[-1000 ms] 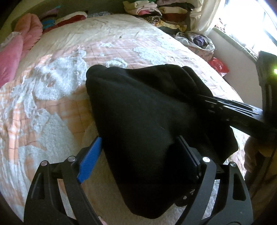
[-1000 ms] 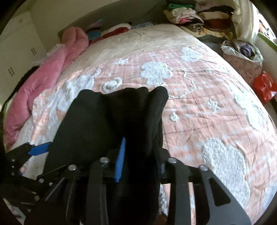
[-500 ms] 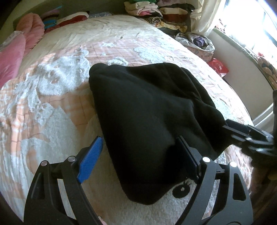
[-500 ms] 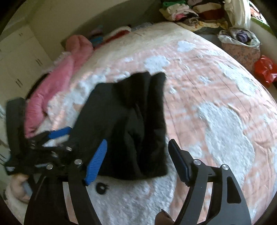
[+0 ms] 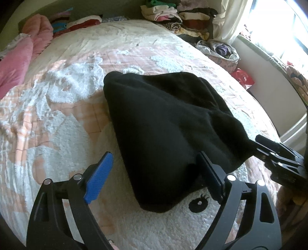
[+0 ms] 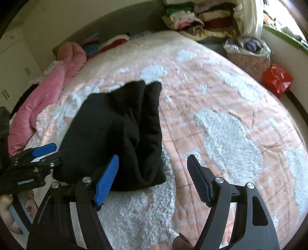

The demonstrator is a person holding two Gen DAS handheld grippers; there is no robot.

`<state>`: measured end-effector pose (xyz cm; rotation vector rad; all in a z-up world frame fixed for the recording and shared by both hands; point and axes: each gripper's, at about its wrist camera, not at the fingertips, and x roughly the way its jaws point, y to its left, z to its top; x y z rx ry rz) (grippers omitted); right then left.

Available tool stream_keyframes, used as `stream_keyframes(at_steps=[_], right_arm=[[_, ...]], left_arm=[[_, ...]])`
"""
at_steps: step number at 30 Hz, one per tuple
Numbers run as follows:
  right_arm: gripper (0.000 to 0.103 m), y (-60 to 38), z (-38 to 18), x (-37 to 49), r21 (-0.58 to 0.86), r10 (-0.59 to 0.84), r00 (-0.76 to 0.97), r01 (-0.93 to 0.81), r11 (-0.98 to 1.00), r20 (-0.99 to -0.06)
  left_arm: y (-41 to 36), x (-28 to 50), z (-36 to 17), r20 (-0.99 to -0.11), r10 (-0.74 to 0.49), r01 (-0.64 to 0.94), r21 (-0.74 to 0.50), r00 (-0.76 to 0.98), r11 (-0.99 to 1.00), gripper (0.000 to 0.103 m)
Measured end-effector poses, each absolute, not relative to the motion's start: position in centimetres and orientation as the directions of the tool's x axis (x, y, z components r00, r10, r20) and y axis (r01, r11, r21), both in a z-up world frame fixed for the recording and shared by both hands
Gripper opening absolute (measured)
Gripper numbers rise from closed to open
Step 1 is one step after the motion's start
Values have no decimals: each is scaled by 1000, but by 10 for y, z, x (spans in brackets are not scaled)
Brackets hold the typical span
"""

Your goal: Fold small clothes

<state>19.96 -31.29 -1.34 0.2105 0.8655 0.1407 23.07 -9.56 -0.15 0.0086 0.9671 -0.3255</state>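
Note:
A folded black garment (image 5: 163, 125) lies on the pink and white bedspread (image 5: 63, 107); it also shows in the right wrist view (image 6: 119, 130). My left gripper (image 5: 154, 177) is open, its fingers standing either side of the garment's near edge, the blue pad (image 5: 99, 176) apart from the cloth. My right gripper (image 6: 154, 178) is open and empty, just off the garment's near right corner. In the left wrist view the right gripper (image 5: 279, 155) shows at the garment's right edge. In the right wrist view the left gripper (image 6: 36, 155) shows at its left edge.
A pink quilt (image 6: 48, 92) lies along the bed's left side. Stacked folded clothes (image 6: 202, 17) sit beyond the bed's far end. A bag of clothes (image 6: 248, 52) and a red bag (image 6: 277, 79) stand on the floor at the right, under a bright window (image 5: 279, 28).
My right gripper has let go of the black garment and drawn back to its right edge. The garment now lies flat on the bed. My left gripper stays open at its near edge.

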Motion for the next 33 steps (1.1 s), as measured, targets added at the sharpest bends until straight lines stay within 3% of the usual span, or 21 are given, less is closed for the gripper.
stream_keyframes(at_steps=[7, 12, 22, 33], right_arm=[[91, -312, 27, 163, 199, 180, 722, -59, 978, -668], [98, -311, 51, 134, 189, 177, 777, -75, 979, -604], [99, -296, 79, 68, 104, 106, 874, -64, 993, -475], [99, -285, 77, 9, 93, 68, 895, -29, 995, -441]], left_arm=[[-91, 215, 14, -788, -288, 279, -153, 544, 948, 93], [-86, 196, 29, -770, -292, 269, -162, 568, 949, 93], [-75, 140, 57, -702, -309, 280, -161, 642, 947, 94], [-54, 90, 64, -651, -301, 281, -138, 697, 950, 94]])
